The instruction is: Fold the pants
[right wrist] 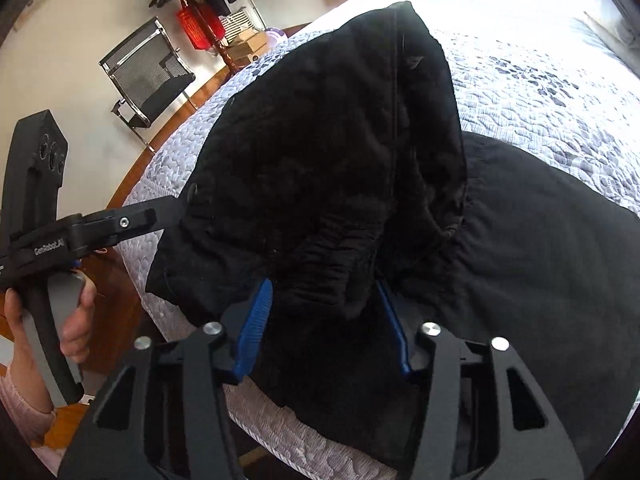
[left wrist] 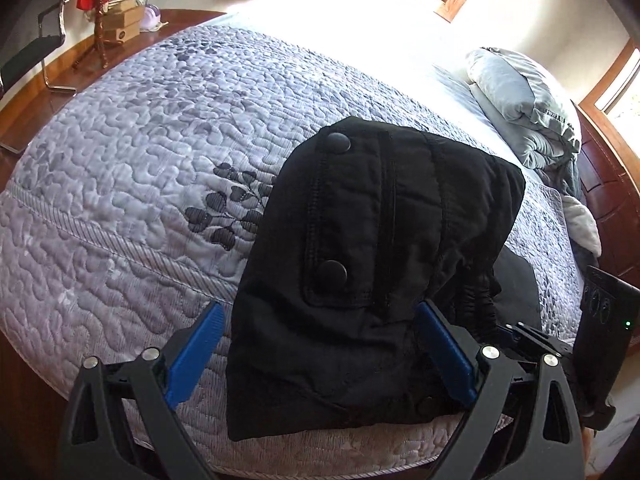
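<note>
Black pants (left wrist: 372, 248) lie bunched on the bed near its front edge, a flap pocket with two snap buttons facing up. They also show in the right wrist view (right wrist: 320, 152), folded over a flatter part at the right. My left gripper (left wrist: 320, 344) is open, its blue pads on either side of the near part of the pants. My right gripper (right wrist: 324, 320) is open too, with the gathered waistband between its pads. The left gripper also shows in the right wrist view (right wrist: 160, 212), touching the pants' left edge.
The bed has a grey-lilac quilted cover (left wrist: 140, 168). A folded grey duvet (left wrist: 524, 108) lies at the head end by a wooden headboard (left wrist: 608, 184). A mesh chair (right wrist: 148, 68), boxes and a coat stand are on the wood floor beyond.
</note>
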{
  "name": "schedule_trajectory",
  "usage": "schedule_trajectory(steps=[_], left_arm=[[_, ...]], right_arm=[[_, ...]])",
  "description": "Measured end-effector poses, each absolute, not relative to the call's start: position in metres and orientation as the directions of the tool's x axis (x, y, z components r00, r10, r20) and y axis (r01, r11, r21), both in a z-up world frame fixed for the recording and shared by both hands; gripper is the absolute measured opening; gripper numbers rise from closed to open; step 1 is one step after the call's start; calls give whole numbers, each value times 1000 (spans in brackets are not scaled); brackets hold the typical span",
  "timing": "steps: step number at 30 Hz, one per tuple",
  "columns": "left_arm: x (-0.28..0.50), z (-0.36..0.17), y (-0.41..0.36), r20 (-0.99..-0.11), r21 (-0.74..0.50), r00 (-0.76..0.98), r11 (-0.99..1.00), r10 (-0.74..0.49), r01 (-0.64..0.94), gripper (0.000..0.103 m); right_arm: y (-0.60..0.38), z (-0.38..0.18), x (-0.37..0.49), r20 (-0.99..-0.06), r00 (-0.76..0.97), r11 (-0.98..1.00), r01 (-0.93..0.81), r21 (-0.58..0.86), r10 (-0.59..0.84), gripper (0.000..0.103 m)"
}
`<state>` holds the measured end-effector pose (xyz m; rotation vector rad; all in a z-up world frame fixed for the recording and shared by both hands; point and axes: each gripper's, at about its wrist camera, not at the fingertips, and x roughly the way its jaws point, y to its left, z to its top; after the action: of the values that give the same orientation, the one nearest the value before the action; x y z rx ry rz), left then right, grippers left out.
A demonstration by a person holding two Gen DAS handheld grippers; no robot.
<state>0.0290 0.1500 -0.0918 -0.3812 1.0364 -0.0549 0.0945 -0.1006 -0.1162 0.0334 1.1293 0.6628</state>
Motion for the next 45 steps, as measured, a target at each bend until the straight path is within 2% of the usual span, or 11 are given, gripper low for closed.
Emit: schedule_trajectory(steps=[12,14,17,19,20,21,22,23,37,43,45], left_arm=[[43,-105,134,-867,-206,480,973,-133,-103,99],[46,-106,130,-869,-200,476,975,-132,-96,99],[49,-110,126,-878,-200,459,975,-137,-93,99],[51,-114,123,-885,-205,444,974,-141,-98,99],[52,-115,123,-888,-209,436,973,-146,-100,99],[52,-116,122,-889,-214,433,971,-151,-101,99],[52,-117,122,-888,-216,434,971,-150,-107,99],[51,-117,122,-888,-209,438,971,-141,-112,99],[50,-110,119,-888,-155,451,983,-94,-102,99],[51,-113,130,-893,-200,432,971,-125,-132,99],[51,-115,132,-893,-206,432,968,-126,-144,99]], right_arm=[[-126,-89,109,-793,365,841,-442,314,488,29],[-134,-92,118,-800,382,863,-401,306,462,22],[-146,-104,129,-790,357,855,-356,377,498,23],[-149,-105,131,-785,344,846,-352,401,515,28],[-153,-102,131,-782,354,847,-356,395,513,43],[-154,-97,129,-779,383,857,-359,370,496,66],[-156,-91,126,-775,426,874,-358,329,467,77],[-158,-85,124,-768,456,882,-362,301,449,83],[-157,-113,173,-762,351,835,-317,449,544,87],[-152,-123,175,-757,338,826,-303,475,559,52],[-152,-121,172,-761,345,831,-316,457,549,34]])
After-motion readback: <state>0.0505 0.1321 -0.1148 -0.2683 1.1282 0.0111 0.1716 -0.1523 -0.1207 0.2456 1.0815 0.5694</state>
